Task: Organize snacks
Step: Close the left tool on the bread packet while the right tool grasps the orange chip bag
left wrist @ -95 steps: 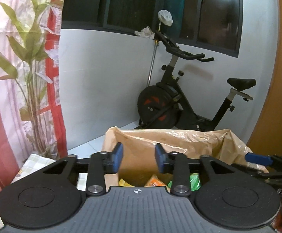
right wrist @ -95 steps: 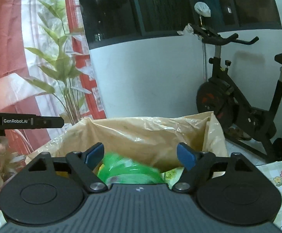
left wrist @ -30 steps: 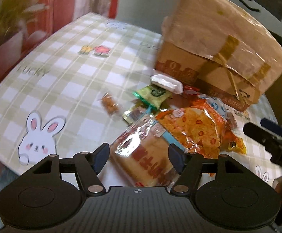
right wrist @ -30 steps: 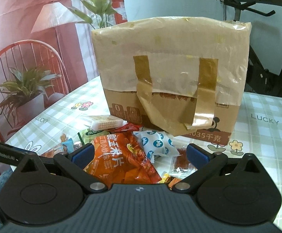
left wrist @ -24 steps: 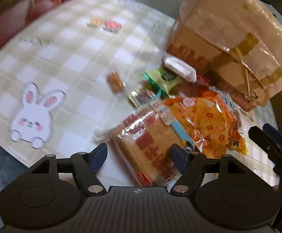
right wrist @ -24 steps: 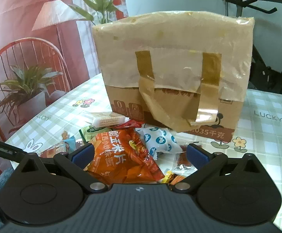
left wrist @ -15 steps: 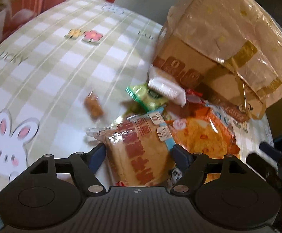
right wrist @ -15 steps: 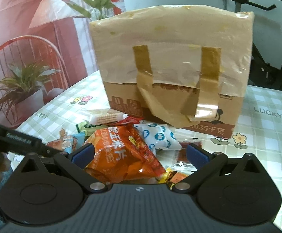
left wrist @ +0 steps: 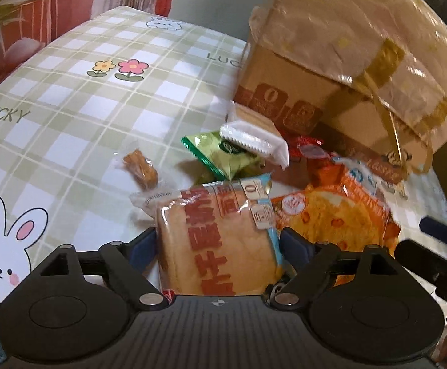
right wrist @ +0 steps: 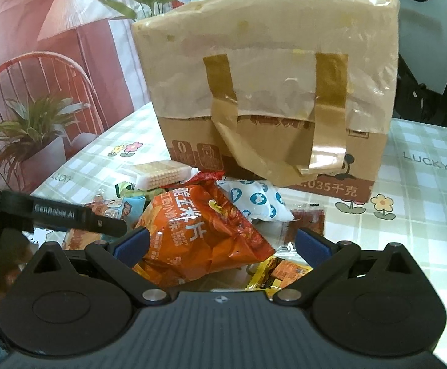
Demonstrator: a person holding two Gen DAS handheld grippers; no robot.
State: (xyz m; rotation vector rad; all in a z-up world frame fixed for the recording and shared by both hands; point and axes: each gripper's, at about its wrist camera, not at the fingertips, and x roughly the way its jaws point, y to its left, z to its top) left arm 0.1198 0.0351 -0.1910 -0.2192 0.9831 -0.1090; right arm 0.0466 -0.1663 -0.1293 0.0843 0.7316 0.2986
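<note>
A clear packet of sliced bread with red print [left wrist: 217, 246] lies on the checked tablecloth [left wrist: 100, 117]. It sits between the fingers of my left gripper [left wrist: 220, 247], whose jaws are opening; the blue pads flank its edges without pressing. To its right lies an orange chips bag [left wrist: 331, 221]. My right gripper [right wrist: 221, 243] stands open over that chips bag [right wrist: 198, 233], one pad on each side and not gripping it. Behind the pile stands a brown paper bag [right wrist: 269, 92] with taped handles.
A white wafer pack [left wrist: 254, 143], a green packet [left wrist: 223, 156], a small brown snack [left wrist: 140, 169], a red wrapper [left wrist: 308, 149] and a blue-dotted white packet [right wrist: 254, 200] lie around the pile. Yellow sachets [right wrist: 285, 272] sit by my right pad. The left gripper's side [right wrist: 78, 215] crosses the right view.
My left gripper has come down and closer to the bread packet, and its jaws have widened around it. The right gripper has hardly moved; the left gripper has entered its view.
</note>
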